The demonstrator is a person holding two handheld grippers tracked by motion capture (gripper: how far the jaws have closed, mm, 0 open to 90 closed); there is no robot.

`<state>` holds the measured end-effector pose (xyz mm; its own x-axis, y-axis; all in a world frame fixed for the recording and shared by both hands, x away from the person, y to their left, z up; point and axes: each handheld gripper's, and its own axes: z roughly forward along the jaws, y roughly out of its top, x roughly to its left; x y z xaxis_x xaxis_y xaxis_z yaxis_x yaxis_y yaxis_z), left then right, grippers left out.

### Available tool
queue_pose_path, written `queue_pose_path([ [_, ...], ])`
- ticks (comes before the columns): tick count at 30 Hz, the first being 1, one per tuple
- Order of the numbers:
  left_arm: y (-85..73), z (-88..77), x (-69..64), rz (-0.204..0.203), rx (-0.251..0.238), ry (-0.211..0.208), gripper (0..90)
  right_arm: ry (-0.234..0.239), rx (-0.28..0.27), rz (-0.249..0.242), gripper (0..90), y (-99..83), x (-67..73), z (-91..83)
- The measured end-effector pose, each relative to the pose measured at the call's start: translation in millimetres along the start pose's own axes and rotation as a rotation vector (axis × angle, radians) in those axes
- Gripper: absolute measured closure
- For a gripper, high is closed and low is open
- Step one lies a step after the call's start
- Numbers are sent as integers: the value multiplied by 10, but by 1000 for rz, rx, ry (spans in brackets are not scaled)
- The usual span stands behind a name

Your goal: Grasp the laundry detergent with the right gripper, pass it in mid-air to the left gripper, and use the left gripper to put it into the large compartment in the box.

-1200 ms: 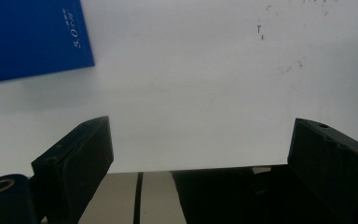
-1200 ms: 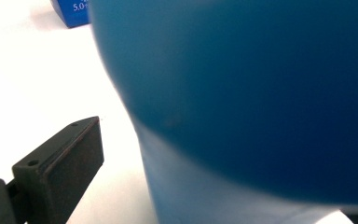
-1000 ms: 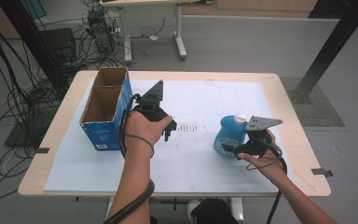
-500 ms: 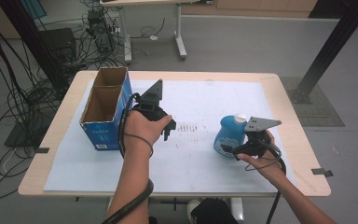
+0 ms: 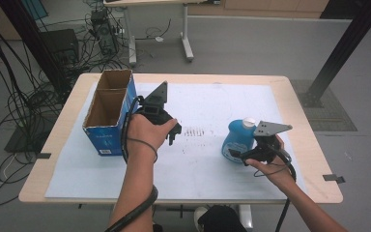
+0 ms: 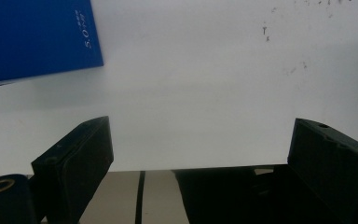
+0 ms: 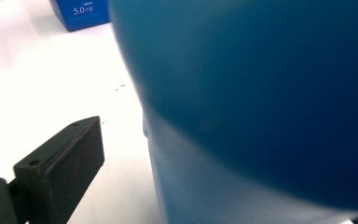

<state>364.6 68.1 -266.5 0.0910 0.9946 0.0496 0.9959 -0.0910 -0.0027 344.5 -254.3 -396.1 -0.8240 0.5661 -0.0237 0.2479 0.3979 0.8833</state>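
Observation:
A blue bottle (image 5: 238,137) with a white cap stands on the right of the white mat (image 5: 207,104). My right gripper (image 5: 235,155) is at its near side, open. In the right gripper view the bottle (image 7: 261,102) is very close, one fingertip (image 7: 60,158) stands a little apart from its wall, and the other is hidden behind it. My left gripper (image 5: 172,136) hovers over the mat just right of an open blue cardboard box (image 5: 107,115). Its jaws (image 6: 200,158) stand wide open with nothing between them, and the box's blue side (image 6: 37,39) lies beyond them.
The wooden table's rim (image 5: 183,195) runs around the mat. Small dark marks (image 5: 193,131) sit at the mat's middle. Cables (image 5: 9,96) and a black stand lie on the floor to the left, and a desk leg (image 5: 187,46) stands beyond the far edge.

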Motion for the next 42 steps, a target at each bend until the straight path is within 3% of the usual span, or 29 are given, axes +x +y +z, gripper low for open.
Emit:
queue_pose_path([
  [15, 0, 20, -14, 0, 2, 2, 72, -5, 1, 10, 91, -40, -28, -14],
  [36, 1, 33, -8, -3, 3, 4, 72, 5, -2, -2, 282, -73, -58, 17],
  [42, -8, 38, 6, -2, 5, 4, 72, 17, 0, -18, 403, -78, -54, 38],
])
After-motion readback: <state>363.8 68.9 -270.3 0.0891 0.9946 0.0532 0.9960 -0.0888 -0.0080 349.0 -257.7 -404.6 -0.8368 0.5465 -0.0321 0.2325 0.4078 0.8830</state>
